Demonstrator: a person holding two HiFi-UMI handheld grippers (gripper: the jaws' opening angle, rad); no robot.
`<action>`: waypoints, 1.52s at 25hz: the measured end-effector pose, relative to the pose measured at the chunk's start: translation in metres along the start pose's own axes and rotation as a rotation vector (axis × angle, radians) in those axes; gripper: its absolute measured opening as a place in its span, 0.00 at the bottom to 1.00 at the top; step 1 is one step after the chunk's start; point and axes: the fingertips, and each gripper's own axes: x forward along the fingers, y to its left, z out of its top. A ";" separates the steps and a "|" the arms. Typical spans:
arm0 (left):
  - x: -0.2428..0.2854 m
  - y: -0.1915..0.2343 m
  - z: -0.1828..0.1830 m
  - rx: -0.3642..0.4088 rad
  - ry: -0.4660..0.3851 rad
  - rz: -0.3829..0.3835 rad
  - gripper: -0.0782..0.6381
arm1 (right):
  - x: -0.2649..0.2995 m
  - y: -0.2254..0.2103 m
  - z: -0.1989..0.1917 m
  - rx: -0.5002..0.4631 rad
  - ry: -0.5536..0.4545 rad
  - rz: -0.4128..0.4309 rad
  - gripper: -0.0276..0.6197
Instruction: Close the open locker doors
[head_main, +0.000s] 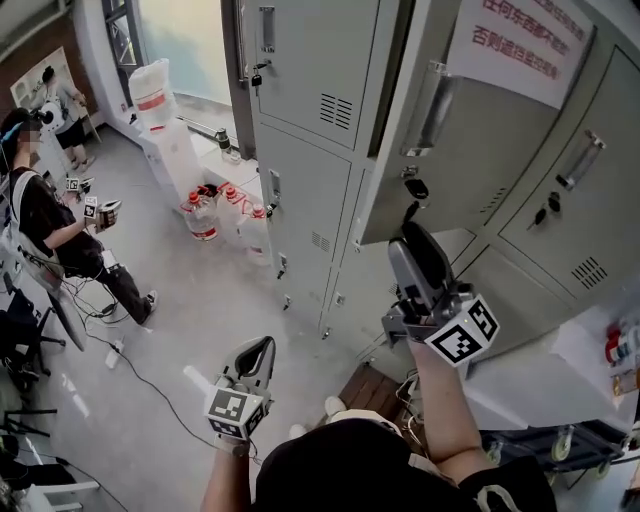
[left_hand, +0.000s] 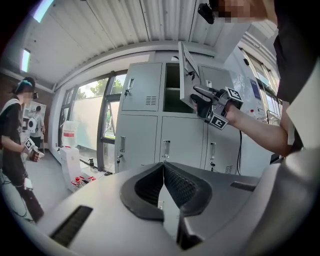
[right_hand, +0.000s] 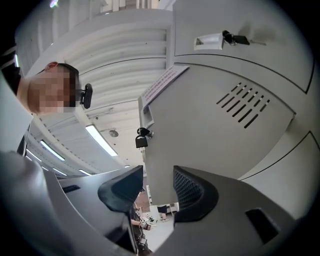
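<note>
Grey floor (head_main: 170, 350), bright window (head_main: 190, 40), ribbed ceiling (left_hand: 125, 25), strip lights (right_hand: 102, 140).

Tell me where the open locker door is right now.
In the head view the open locker door hangs at upper right, swung out from the top row of lockers, its lower corner between the jaws of the right tool.

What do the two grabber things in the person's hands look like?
Both are smooth grey plastic, shaped a bit like beaks. The left gripper and the right gripper each carry a white marker cube printed with black square patterns. Inside, the fingers have black, bumpy pads. The person's forearms have no sleeves over them.
</note>
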 end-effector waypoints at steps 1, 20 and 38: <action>0.001 0.002 0.001 0.003 0.001 0.009 0.14 | 0.004 -0.004 -0.001 0.008 -0.003 0.005 0.35; 0.047 0.019 0.002 -0.017 0.011 0.179 0.14 | 0.053 -0.105 -0.005 0.077 -0.039 -0.087 0.35; 0.049 0.027 0.008 -0.013 0.000 0.229 0.14 | 0.057 -0.129 -0.002 0.121 -0.063 -0.173 0.35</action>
